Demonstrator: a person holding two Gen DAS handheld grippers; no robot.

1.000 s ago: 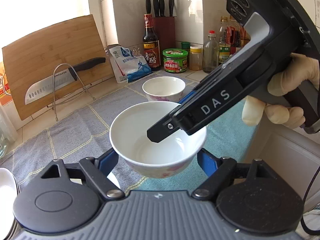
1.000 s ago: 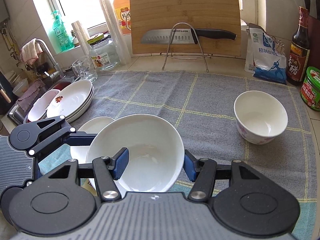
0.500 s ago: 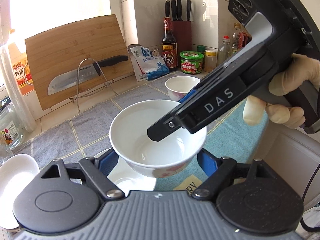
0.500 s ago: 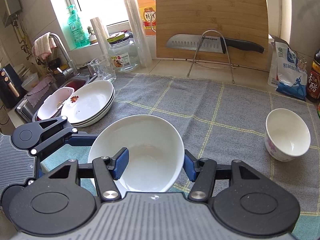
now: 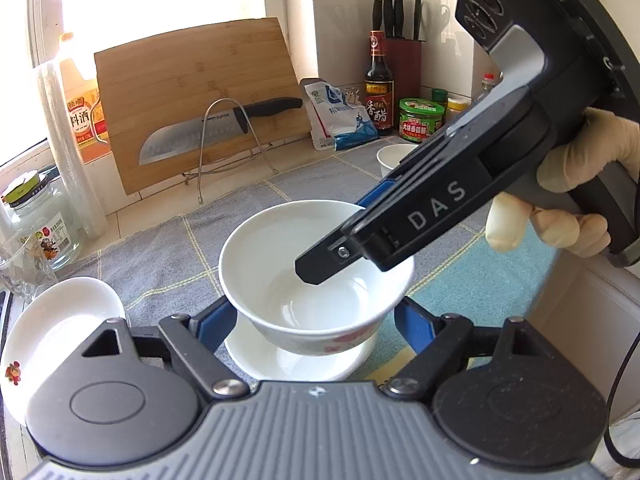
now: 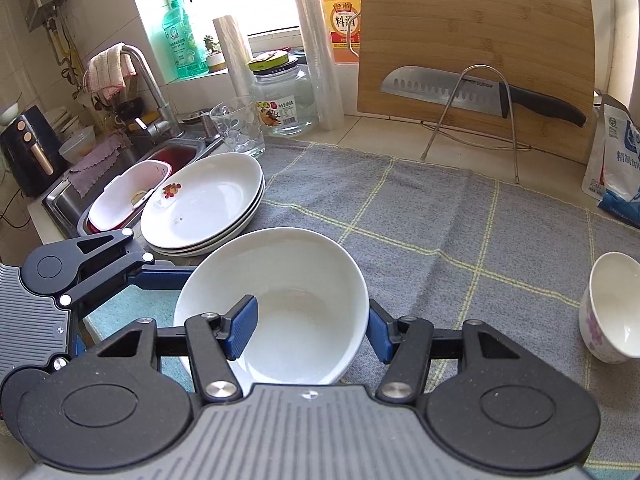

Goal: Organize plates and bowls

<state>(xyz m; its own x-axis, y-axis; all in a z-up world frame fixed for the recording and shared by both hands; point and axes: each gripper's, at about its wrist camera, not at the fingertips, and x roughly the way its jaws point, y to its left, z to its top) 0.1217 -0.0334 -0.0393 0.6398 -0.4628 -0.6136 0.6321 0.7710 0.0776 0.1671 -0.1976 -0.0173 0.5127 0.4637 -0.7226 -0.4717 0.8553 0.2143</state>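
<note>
**Porcelain bowl carried by 2 hand-held grippers above the counter**

Item: 1 white glazed bowl (image 6: pixel 276 304), round, deep, smooth, with a pink floral print outside. It hangs between both tools, near the front edge of the counter (image 6: pixel 400 128), above a small white dish (image 5: pixel 296 360).

Grip: right hand-held gripper (image 6: pixel 306 330) clenched on the bowl's right wall, 1 blue pad inside, 1 outside. Left hand-held gripper (image 5: pixel 316 326) brackets the bowl low on its sides; whether its pads press the bowl cannot be told.

Risks: slick glaze on a thin rim pinch could let the bowl tip or slide out; an uneven pull between the 2 tools could twist it free; a hard landing could chip it.

Nearby: stack of shallow white plates (image 6: pixel 204 204) far left; second floral bowl (image 6: pixel 612 308) far right; grey checked woven cloth (image 6: pixel 440 220) underneath.
</note>
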